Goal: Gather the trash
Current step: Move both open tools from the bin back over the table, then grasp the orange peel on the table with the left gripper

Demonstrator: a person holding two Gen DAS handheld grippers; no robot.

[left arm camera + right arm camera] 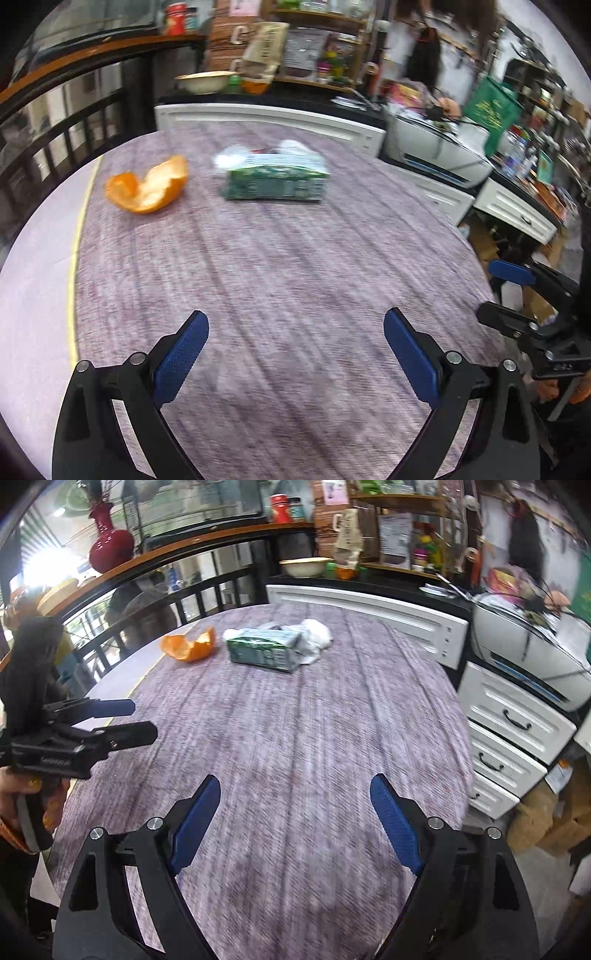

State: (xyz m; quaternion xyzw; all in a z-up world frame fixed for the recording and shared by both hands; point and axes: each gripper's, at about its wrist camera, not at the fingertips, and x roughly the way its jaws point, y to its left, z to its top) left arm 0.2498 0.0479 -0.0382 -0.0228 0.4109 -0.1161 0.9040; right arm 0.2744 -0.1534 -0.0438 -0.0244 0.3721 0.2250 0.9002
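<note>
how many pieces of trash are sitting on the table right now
3, clustered at the far side: an orange peel on the left, a green carton beside it, and crumpled white paper against the carton's right end. More may hide behind.

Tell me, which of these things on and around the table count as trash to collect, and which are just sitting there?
Trash to collect, all on the table:
orange peel
green carton
crumpled white tissue or plastic, touching the carton

Just lying about:
cream bowl on the counter
red vase on the ledge
printer
white drawers
</note>
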